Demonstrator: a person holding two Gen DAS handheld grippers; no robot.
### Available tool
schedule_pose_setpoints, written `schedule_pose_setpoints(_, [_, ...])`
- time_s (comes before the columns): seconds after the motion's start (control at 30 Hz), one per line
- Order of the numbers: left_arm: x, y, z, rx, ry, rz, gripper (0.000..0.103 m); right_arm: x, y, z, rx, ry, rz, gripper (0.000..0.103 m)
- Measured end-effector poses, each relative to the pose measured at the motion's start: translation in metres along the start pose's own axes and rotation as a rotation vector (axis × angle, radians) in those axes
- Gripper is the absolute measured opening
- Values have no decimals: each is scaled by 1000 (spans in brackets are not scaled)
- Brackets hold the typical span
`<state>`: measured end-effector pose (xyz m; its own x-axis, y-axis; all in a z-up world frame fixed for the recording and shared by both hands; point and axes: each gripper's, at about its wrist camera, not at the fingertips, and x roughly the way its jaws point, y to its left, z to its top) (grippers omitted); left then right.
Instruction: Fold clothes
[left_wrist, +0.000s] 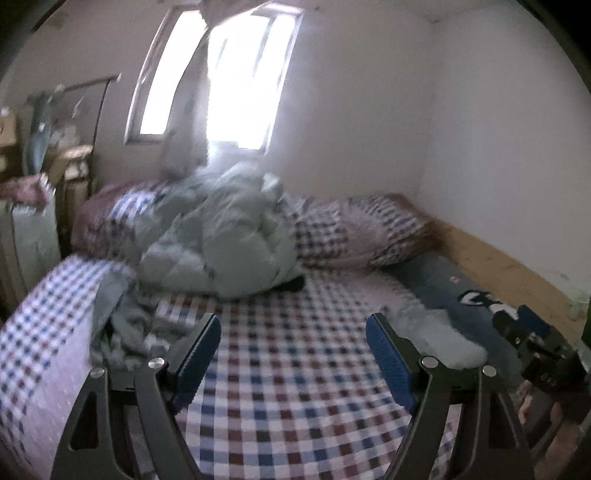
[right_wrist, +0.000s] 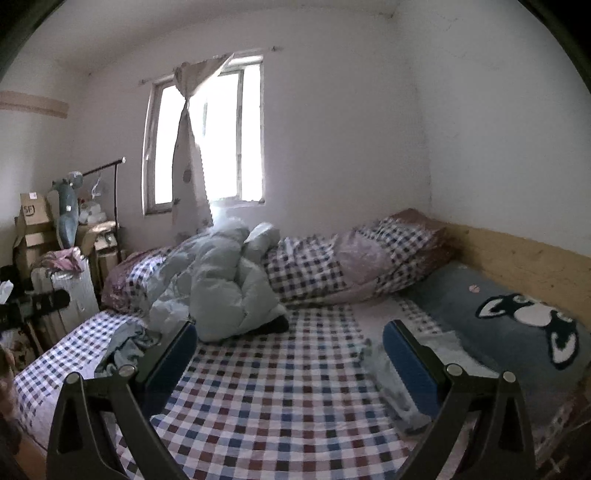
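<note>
Our left gripper (left_wrist: 293, 341) and right gripper (right_wrist: 290, 349) are gaping empty over the checked bedsheet (right_wrist: 280, 391); only the left view is catching the other gripper. The crumpled grey-blue garment (right_wrist: 129, 345) is lying left of both jaws.

bed: checked sheet (right_wrist: 280, 406) | pillow: dog print (right_wrist: 517, 325) | window (right_wrist: 218, 140) | boxes (right_wrist: 33, 221)

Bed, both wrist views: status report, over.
Left gripper open, empty. Right gripper open, empty. Crumpled blue garment unfolded at bed's left edge. Puffy jacket heaped behind.
</note>
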<state>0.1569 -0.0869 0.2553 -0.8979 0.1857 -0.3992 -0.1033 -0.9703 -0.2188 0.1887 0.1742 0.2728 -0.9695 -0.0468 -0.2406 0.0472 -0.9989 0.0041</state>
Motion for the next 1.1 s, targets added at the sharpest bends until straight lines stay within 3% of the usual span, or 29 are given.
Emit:
schedule_pose_setpoints(0.33, [126, 15, -78, 26, 80, 118, 84, 109, 17, -72, -42, 146, 52, 103])
schedule_pose_setpoints(0.6, [205, 20, -129, 6, 149, 148, 84, 203, 2, -137, -23, 286, 51, 103])
schedule_pose_setpoints(0.73, [225, 21, -151, 0, 164, 127, 84, 220, -9, -170, -15, 311, 41, 103])
schedule_pose_setpoints(0.9, [245, 19, -158, -20, 210, 127, 84, 240, -16, -200, -21, 411, 72, 103])
schedule_pose_setpoints(1.0, [253, 18, -161, -13, 227, 168, 84, 247, -20, -212, -9, 429, 64, 103])
schedule_pose_setpoints(1.1, [259, 12, -167, 66, 226, 221, 84, 257, -19, -223, -18, 459, 51, 103])
